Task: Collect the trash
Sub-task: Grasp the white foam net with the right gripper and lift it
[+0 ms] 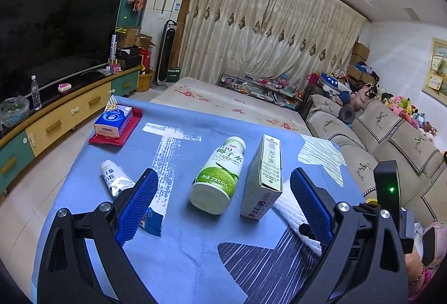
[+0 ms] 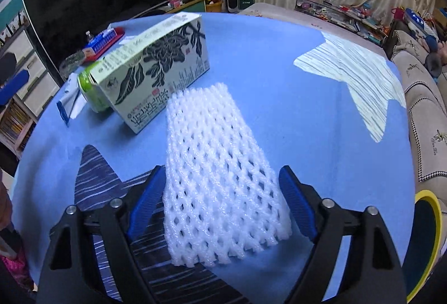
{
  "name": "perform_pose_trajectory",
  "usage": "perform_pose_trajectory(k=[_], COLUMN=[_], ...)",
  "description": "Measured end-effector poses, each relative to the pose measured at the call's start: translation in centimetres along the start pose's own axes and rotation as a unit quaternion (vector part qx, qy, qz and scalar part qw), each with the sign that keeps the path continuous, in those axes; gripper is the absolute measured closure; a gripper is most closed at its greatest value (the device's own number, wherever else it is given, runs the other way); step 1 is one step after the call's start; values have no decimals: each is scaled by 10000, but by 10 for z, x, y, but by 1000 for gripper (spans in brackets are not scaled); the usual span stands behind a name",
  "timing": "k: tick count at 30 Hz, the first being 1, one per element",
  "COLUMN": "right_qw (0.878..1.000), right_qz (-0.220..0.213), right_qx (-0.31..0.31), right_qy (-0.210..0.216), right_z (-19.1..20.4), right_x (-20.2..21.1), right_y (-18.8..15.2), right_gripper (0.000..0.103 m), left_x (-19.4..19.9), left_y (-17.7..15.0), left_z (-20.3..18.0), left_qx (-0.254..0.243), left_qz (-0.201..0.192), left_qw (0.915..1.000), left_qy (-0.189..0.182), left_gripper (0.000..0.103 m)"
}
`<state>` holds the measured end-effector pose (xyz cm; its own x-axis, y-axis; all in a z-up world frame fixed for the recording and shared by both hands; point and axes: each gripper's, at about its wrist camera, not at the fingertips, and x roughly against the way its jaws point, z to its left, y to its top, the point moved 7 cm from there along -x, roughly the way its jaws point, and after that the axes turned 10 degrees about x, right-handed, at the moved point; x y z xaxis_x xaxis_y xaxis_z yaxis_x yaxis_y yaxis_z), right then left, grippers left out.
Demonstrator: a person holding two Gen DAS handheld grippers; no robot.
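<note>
Right wrist view puts my right claw point(image 2: 220, 192) low in the frame, jaws spread, its blue pads point(image 2: 146, 199) flanking the near end of a white foam net sleeve point(image 2: 215, 172) that lies flat on the blue tablecloth point(image 2: 279, 80). The left pad sits at the sleeve's edge, while the right pad stands just clear of it, so nothing is gripped. Just beyond the sleeve, centre left, a green-and-white carton point(image 2: 156, 72) lies on its long side, and behind its left end a green bottle point(image 2: 88, 88) peeks out. At the lower right edge I see a yellow rim point(image 2: 431, 220).

Left wrist view shows my left claw point(image 1: 223, 200) released too, pads wide apart over the cloth and gripping nothing. Between them, further up, the coconut-water bottle point(image 1: 218, 175) lies on its side beside the carton point(image 1: 262, 178), and the foam sleeve point(image 1: 293, 209) pokes out at the carton's lower right, by my right pad. A squeezed tube point(image 1: 114, 178) lies at middle left, beside my left pad. A tissue pack point(image 1: 113, 119) rests on a red cloth point(image 1: 123, 133) in the upper left of the table.
</note>
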<state>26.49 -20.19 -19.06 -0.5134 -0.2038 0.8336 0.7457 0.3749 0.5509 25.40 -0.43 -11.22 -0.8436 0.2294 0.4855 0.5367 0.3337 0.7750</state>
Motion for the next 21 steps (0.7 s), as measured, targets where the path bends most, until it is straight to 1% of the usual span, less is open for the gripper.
perform_pose_trajectory(k=[1, 2, 4, 5, 6, 7, 10, 16, 21], right_qw=[10000, 10000, 9999, 9998, 9996, 9994, 9994, 9990, 9977], right_qz=[-17, -31, -37, -33, -31, -33, -80, -246, -370], right_qx=[0, -25, -52, -74, -91, -97, -99, -282, -557], right_qy=[4, 50, 129, 207, 274, 316, 329, 259, -53], right_z=[1, 2, 3, 4, 5, 6, 11, 7, -17], right_x=[0, 0, 1, 2, 2, 3, 6, 21, 37], right_y=[0, 0, -1, -1, -1, -2, -3, -15, -30], right_gripper=[36, 39, 57, 61, 70, 76, 80, 81, 81], left_x=[0, -1, -1, -1, -1, -1, -1, -1, -6], left_y=[0, -1, -3, -4, -5, -5, -4, -7, -10], left_z=[0, 0, -5, -6, -6, -7, -8, -11, -12], left_qx=[-1, -16, -31, -38, -47, -58, -68, -83, -148], left_qz=[5, 26, 52, 61, 62, 63, 63, 91, 137], left_qw=[10000, 10000, 10000, 10000, 10000, 10000, 10000, 9999, 9998], left_qy=[3, 2, 8, 11, 13, 21, 29, 1, -16], left_gripper=[9, 9, 9, 9, 9, 9, 9, 9, 9])
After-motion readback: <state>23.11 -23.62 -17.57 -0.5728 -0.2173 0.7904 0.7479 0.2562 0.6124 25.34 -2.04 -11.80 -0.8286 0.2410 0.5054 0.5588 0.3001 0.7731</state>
